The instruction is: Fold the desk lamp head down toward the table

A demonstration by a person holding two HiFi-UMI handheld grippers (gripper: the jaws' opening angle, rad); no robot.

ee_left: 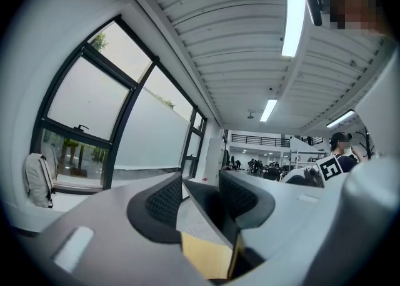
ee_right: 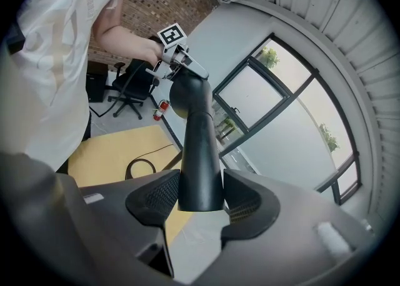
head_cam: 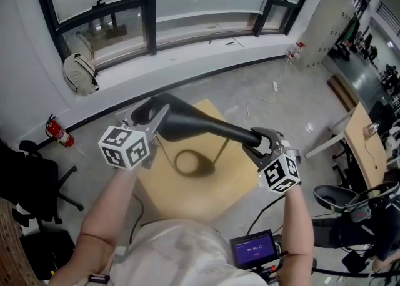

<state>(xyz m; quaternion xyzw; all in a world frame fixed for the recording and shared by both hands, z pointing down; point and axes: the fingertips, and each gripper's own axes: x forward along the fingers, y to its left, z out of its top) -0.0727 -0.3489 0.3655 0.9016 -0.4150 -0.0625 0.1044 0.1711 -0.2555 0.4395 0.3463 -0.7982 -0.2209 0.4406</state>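
Grips the narrow end of the black lamp head (head_cam: 194, 125) in the right hand-held gripper (ee_right: 201, 197), both pads pressed on it. Has the left hand-held gripper (ee_left: 201, 200) at the wide end, jaws apart, dark edge between them. Holds it above a square tan worktop (head_cam: 240, 185) bearing a dark ring (head_cam: 190, 163). Works on grey floor (head_cam: 281, 110) beside dark-framed windows (head_cam: 150, 4), backpack (head_cam: 80, 72) and fire extinguisher (head_cam: 59, 133).
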